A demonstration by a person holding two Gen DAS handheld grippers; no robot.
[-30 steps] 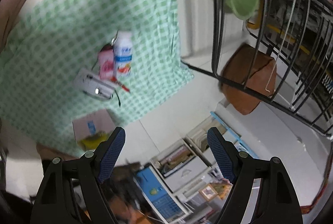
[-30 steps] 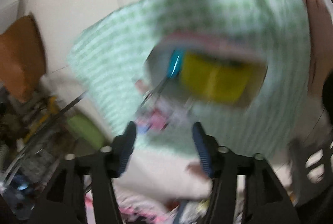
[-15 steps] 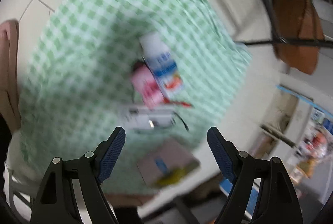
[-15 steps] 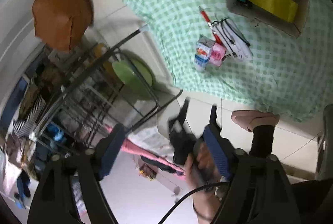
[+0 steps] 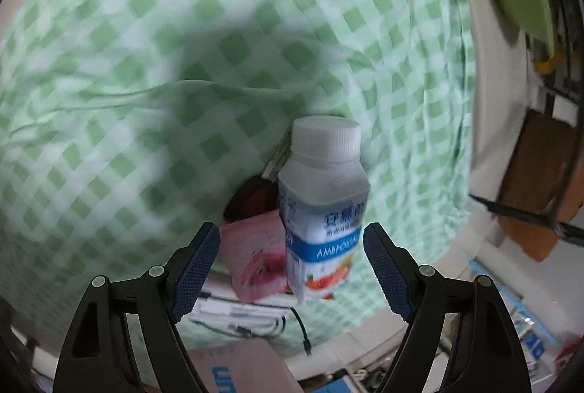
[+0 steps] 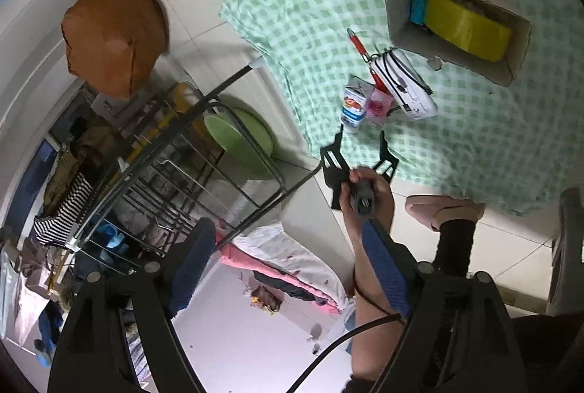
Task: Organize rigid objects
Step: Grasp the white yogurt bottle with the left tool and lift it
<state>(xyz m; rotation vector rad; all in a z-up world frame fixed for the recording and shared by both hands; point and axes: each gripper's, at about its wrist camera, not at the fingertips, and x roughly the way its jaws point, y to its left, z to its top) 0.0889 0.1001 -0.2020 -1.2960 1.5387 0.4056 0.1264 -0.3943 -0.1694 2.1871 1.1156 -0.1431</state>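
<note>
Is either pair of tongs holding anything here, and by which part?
Nothing is held. The left tongs stand open around the white bottle without touching; the right tongs are open and empty.

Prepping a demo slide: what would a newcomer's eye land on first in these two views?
The white-capped drink bottle standing on the green checked cloth, close in front of the open left gripper, with a pink carton pressed against its side. In the right wrist view, the open cardboard box with a bright yellow pack inside sits further along the cloth, and a green basin hangs in the black wire rack beside it.
</note>
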